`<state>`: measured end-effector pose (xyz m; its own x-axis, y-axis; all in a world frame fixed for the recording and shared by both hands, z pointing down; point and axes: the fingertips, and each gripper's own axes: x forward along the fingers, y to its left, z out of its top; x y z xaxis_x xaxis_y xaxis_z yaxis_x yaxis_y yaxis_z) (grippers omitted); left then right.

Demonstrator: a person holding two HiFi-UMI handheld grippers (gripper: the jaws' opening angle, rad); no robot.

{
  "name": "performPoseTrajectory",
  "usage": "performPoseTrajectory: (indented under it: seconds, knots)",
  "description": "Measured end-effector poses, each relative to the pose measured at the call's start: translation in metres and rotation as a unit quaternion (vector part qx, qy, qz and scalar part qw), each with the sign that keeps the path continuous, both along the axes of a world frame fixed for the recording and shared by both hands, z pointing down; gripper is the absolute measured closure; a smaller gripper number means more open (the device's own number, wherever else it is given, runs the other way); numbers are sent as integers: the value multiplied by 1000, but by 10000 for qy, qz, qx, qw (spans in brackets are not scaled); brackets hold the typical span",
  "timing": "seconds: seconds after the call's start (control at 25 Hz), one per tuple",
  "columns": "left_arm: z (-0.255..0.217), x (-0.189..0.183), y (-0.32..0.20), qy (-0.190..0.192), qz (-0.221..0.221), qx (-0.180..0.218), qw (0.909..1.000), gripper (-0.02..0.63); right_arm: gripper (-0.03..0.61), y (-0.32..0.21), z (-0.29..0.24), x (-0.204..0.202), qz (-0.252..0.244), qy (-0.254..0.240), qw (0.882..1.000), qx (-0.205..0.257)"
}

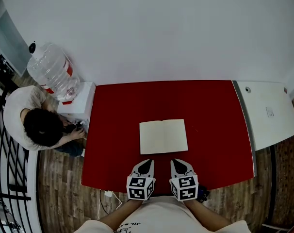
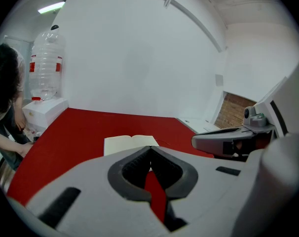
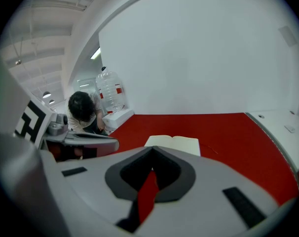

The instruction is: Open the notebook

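Notebook (image 1: 163, 136) open flat on red desk (image 1: 118, 110). Left gripper (image 1: 147, 161) and right gripper (image 1: 176, 161) side by side on its near side, jaws closed, holding nothing.

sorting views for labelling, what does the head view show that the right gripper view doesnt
Only the head view: the wood floor, the black railing, and the whole red table seen from above.
Only the right gripper view: the right hand-held gripper close up, its jaws shut tip to tip with nothing between them, and the ceiling lights.
Both: the open notebook lying flat on the table, the water bottle and the person beside it.
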<state>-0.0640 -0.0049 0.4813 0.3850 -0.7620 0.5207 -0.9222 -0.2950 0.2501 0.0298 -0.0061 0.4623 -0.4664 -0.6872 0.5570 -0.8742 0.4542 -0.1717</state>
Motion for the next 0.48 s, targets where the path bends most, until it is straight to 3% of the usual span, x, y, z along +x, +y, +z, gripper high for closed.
performPoseTrajectory:
  seconds: [0.48]
  knots:
    - [-5,3,3,11,43,57,10000,607,574,5,-1,0,-2,-13,10000,5]
